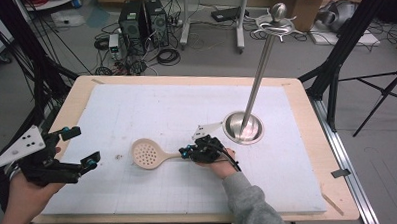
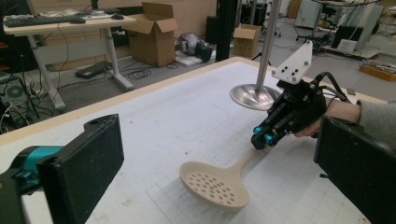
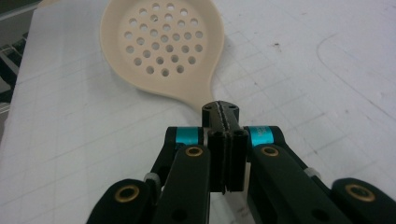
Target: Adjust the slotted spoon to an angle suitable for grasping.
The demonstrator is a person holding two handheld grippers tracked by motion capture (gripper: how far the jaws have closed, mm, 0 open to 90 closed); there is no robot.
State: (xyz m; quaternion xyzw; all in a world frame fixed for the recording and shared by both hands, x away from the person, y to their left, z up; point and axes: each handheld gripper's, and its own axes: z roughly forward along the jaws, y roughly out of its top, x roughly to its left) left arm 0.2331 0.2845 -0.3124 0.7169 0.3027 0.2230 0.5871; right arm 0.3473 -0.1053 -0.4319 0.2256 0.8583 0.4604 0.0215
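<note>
Cream plastic is what the right gripper [image 3: 219,108] pinches: its jaws are pressed together on the handle of the slotted spoon [image 1: 149,153], whose perforated bowl lies flat on the white mat [image 1: 151,106] just ahead of it, so the step in hand looks like the grasp before a lift. Next it probably needs a steady raise without the handle twisting, perhaps toward the steel stand [image 1: 243,126] farther back. Off to the side, the left gripper [image 1: 87,146] hovers, jaws spread wide, holding nothing.
</note>
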